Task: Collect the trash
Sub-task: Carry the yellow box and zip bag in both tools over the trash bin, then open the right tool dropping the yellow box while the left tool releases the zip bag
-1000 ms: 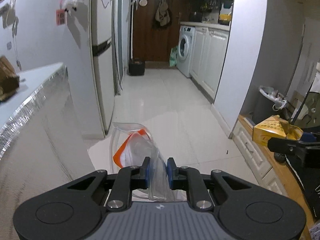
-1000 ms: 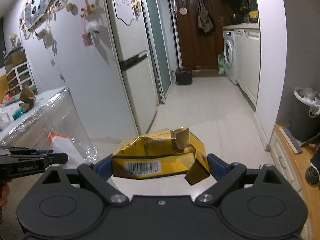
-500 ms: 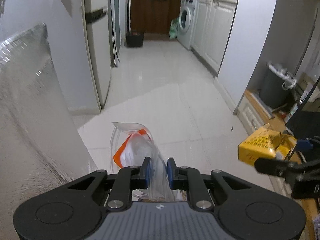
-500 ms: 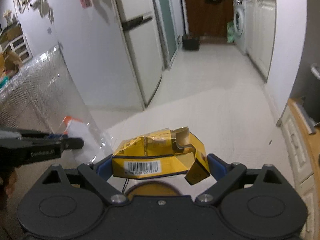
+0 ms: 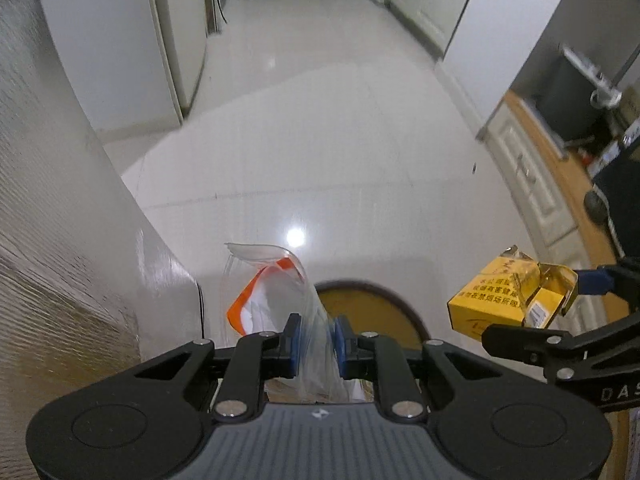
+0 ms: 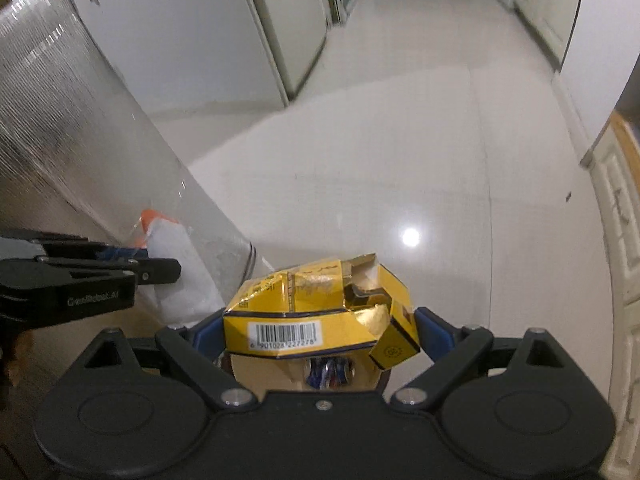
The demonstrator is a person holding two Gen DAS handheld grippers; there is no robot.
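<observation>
Right now we're carrying two bits of trash at once, both grippers tilting steeply down over what looks like a round yellow-brown bin opening (image 5: 362, 312) w/ a dark rim, partly hidden behind the fingers.

We're pinching the clear plastic bag (image 5: 272, 280) w/ its orange-and-white print in the left gripper (image 5: 315, 338), pads pressed nearly together on a bunched fold near the bag's lower end, so the rest is sticking up loose in front of the fingers. It's prob. v. light, limp and slick; we're judging a grip on a gathered fold is safer than on a single layer, which could slide out.

We're clamping the crumpled yellow carton (image 6: 316, 316) across its width in the right gripper (image 6: 316, 330), jaws set wide, blue pads on both ends, barcode side facing the camera. It's thin card, already dented and torn open at the top right, so it's likely light but crushable; squeezing the ends harder would just fold it more. Holding across the firmer body, not the torn flap, seems best.

Both items are hanging above the pale tile floor (image 5: 320, 120), beside the silvery cabinet side (image 6: 80, 120).
</observation>
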